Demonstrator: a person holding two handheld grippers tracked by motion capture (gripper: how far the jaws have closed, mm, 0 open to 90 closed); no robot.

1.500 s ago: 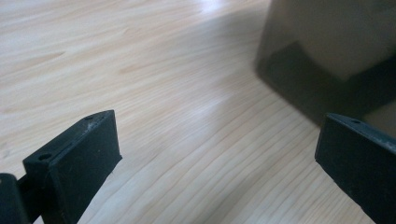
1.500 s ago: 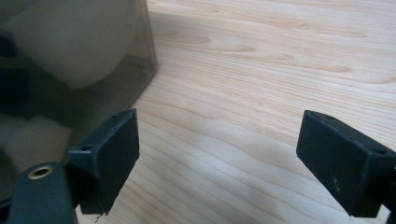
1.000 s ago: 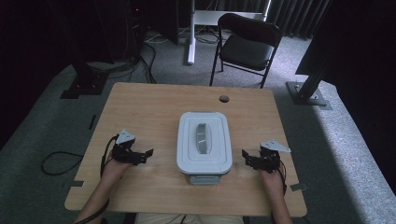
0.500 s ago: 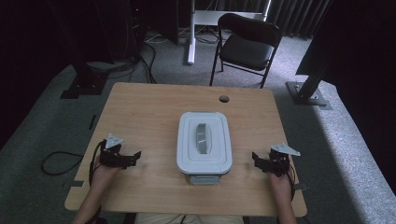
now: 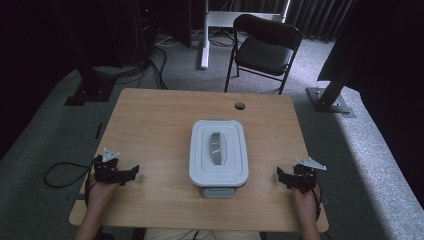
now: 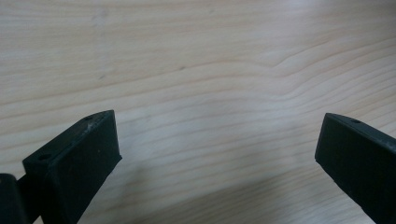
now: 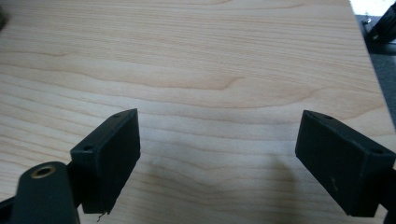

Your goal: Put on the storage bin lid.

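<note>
High view first: nearest to us, our two hands rest at the front corners of the pale wood-grain table, each holding a black two-jaw gripper. Our left gripper sits near the left edge with its jaws pointing inward toward the middle; our right gripper mirrors it near the right edge. Both gripper views look down along jaws spread wide apart over bare wood, with nothing between them, so neither is pinching anything. We judge this a ready stance: hands parked symmetrically, well apart from the work, leaving a clear approach from either side.

Between the grippers, and a little farther from us, stands the pale grey rectangular plastic box with a clip-on lid, lengthwise along the table's centre line. Its lid is on and its recessed darker handle runs along the top. Centred like this, both grippers can reach its sides equally.

Farther on, the tabletop is bare but for a round cable hole near the back edge. Beyond the table lies grey carpet, a black folding chair, and dark stands and curtains.
</note>
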